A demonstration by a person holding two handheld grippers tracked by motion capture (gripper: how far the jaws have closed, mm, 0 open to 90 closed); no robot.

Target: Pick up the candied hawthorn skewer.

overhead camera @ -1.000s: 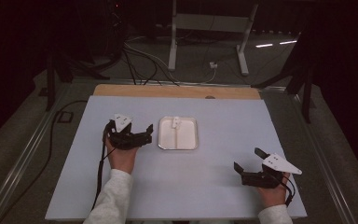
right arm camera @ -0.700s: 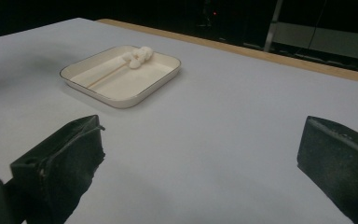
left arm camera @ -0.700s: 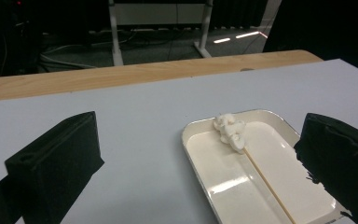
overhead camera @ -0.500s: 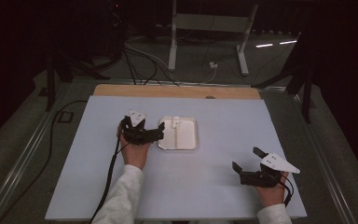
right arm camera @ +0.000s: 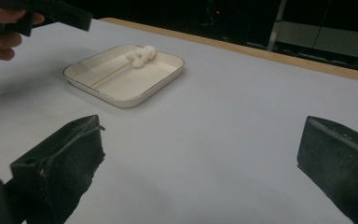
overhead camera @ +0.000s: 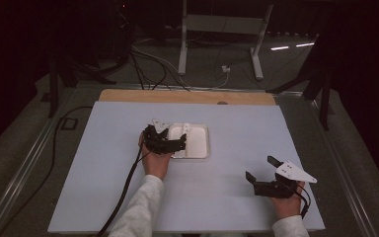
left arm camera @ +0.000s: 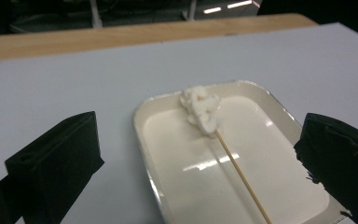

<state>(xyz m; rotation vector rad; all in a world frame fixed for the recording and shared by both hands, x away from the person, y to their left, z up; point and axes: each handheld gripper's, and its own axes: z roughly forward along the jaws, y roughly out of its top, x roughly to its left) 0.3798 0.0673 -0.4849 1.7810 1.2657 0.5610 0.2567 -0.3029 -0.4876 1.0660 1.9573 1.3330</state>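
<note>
High view: a pale blue-grey bench [overhead camera: 103, 168] fills the middle of the frame, with a wooden strip [overhead camera: 128, 96] along its far edge. Just above centre lies a shallow white tray [overhead camera: 200, 148] with rounded corners. The left tool [overhead camera: 170, 143], held in the left hand [overhead camera: 154, 163], sits at the tray's left edge and partly over it; its black cable [overhead camera: 123, 192] trails toward the lower left. The right tool [overhead camera: 264, 173], held in the right hand [overhead camera: 286, 200], lies at the lower right, well apart from the tray, with a grey three-cornered plate [overhead camera: 296, 173] on top.

Left gripper view: the tool's jaws stand wide apart at the lower left and lower right, gripping nothing. Between them the tray [left arm camera: 261, 107] holds a thin wooden skewer [left arm camera: 242, 179] running from lower right toward the centre, its far end carrying a lump of white, fluffy pieces [left arm camera: 201, 109].

Right gripper view: the jaws are likewise spread and empty. The tray [right arm camera: 135, 95] lies in the upper left with the skewer [right arm camera: 107, 76] and white pieces [right arm camera: 141, 55] inside; the left hand [right arm camera: 2, 32] enters at the upper left corner.
</note>
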